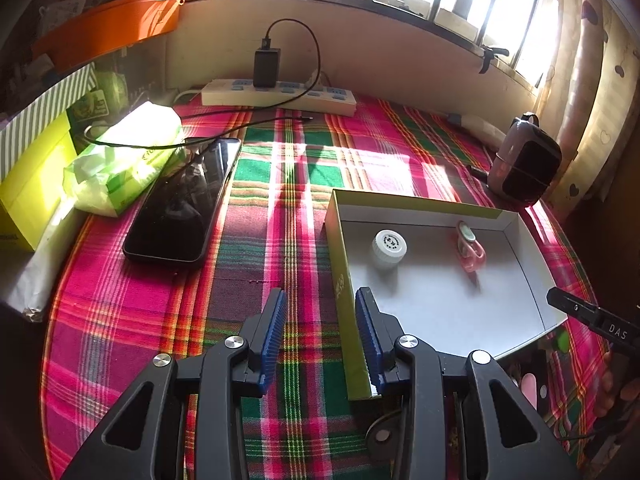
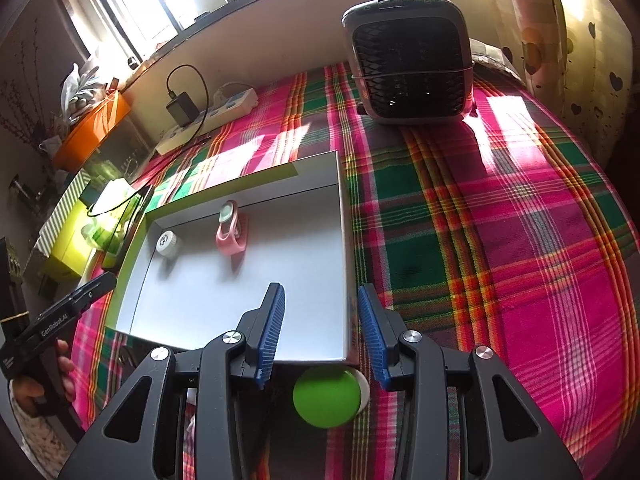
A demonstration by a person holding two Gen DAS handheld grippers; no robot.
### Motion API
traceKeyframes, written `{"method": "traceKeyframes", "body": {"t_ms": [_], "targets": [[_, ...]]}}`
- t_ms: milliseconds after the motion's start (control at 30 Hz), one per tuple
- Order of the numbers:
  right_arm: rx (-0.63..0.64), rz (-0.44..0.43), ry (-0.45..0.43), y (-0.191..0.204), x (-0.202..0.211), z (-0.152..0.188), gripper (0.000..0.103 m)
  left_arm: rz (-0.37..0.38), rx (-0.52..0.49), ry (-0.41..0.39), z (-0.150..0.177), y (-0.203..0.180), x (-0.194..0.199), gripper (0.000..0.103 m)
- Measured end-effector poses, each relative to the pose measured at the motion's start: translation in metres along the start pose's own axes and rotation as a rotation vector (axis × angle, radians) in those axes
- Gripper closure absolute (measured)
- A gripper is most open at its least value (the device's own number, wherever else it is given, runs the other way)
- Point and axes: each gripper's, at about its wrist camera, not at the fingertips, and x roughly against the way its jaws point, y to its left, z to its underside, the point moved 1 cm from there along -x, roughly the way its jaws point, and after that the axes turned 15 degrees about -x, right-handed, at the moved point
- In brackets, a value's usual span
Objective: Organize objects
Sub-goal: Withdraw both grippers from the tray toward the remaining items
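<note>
Left wrist view: the left claw (image 1: 322,316) hangs wide open and empty, its jaws straddling the near left wall of the tray (image 1: 340,264), the left jaw outside it and the right jaw over the tray floor. The tray is a shallow card lid, light and thin-walled; its wall would crease under a hard pinch. Inside, toward 12 o'clock, stand a white bottle (image 1: 389,247) and, at 1 o'clock, a pink clipper (image 1: 470,246); both look small and light. On the plaid counter (image 1: 280,200) at 10 o'clock lies a phone (image 1: 182,204); it looks glassy, slick and flat, best taken across its long edges. Beside it sits a soft tissue pack (image 1: 128,156).

Right wrist view: the right claw (image 2: 321,318) is likewise wide open and holds nothing, poised over the tray's near right corner. At 6 o'clock, just outside the tray edge, rests a green ball (image 2: 326,398), touching or tucked under the rim; I cannot tell which. It looks smooth, round and prone to roll, so I would grip across its widest part. A fan (image 2: 412,60) stands at 1 o'clock.
</note>
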Motion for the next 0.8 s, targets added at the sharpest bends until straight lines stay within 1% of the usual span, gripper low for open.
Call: {"method": "traceKeyframes", "body": {"t_ms": [200, 433, 567, 700, 800], "targets": [[0.041, 0.019, -0.067, 0.003, 0.020, 0.011, 0.063, -0.009, 0.001, -0.021, 0.014, 0.000, 0.013, 0.069], [0.066, 0.009, -0.109, 0.006, 0.038, 0.034, 0.063, 0.003, 0.012, -0.025, 0.036, -0.003, 0.027, 0.069], [0.077, 0.002, -0.125, 0.008, 0.046, 0.049, 0.063, 0.022, 0.007, -0.016, 0.048, -0.006, 0.029, 0.069], [0.096, 0.015, -0.145, 0.007, 0.052, 0.063, 0.063, 0.053, 0.007, -0.001, 0.059, -0.009, 0.026, 0.069], [0.105, -0.001, -0.129, 0.007, 0.052, 0.073, 0.062, 0.076, 0.010, 0.006, 0.064, -0.011, 0.024, 0.068]]}}
